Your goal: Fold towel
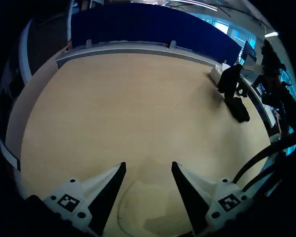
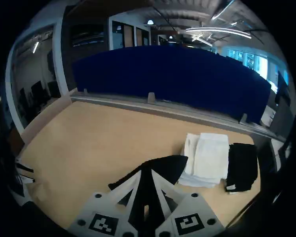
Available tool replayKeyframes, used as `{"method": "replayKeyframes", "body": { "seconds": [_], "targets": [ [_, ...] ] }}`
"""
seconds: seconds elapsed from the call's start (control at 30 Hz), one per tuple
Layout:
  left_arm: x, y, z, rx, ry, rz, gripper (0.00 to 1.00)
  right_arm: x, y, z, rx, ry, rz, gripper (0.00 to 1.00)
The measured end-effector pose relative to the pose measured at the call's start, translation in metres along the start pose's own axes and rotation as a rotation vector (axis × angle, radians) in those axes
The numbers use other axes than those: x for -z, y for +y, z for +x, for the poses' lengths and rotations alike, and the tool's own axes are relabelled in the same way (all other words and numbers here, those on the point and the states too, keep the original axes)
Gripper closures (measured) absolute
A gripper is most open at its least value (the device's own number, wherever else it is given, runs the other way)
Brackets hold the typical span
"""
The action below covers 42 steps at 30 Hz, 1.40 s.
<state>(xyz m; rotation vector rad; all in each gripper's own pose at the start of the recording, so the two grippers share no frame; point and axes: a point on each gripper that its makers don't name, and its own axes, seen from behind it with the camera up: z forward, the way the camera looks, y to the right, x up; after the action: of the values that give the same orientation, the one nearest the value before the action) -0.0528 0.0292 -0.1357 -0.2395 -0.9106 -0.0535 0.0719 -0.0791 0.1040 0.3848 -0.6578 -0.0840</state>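
Observation:
My right gripper [image 2: 147,170] is shut on a black towel [image 2: 165,165], which bunches around the fingertips just above the wooden table [image 2: 92,138]. My left gripper [image 1: 148,169] stands open over bare tabletop [image 1: 128,106], with nothing between its fingers. In the left gripper view a dark cloth shape [image 1: 229,80] hangs at the far right, and another black cloth [image 1: 238,109] lies on the table below it. I cannot tell what holds the hanging cloth.
A stack of folded white towels [image 2: 207,158] and a folded black towel [image 2: 242,166] lie at the table's right. A blue divider [image 2: 167,79] runs along the far edge. Black cables [image 1: 262,156] cross by the left gripper's right side.

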Motion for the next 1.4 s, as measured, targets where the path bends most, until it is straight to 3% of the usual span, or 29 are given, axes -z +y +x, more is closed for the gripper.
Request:
{"method": "replayKeyframes", "body": {
  "seconds": [0.2,0.4,0.7,1.0,1.4],
  "targets": [
    [-0.002,0.003,0.002,-0.006,-0.004,-0.006,0.15,0.014,0.011,-0.031,-0.050,-0.023,-0.034,0.97],
    [-0.005,0.005,0.002,-0.014,-0.011,-0.011,0.15,0.041,0.029,-0.067,-0.132,-0.037,-0.085,0.97],
    [-0.007,0.012,0.003,-0.033,-0.018,-0.020,0.15,0.064,0.074,-0.138,-0.246,-0.105,-0.198,0.97],
    [-0.008,0.015,0.002,-0.043,-0.024,-0.019,0.15,0.070,0.097,-0.187,-0.279,-0.173,-0.277,0.97],
    [-0.007,0.016,-0.002,-0.046,-0.027,-0.015,0.15,0.058,0.107,-0.244,-0.343,-0.267,-0.326,0.97]
  ]
}}
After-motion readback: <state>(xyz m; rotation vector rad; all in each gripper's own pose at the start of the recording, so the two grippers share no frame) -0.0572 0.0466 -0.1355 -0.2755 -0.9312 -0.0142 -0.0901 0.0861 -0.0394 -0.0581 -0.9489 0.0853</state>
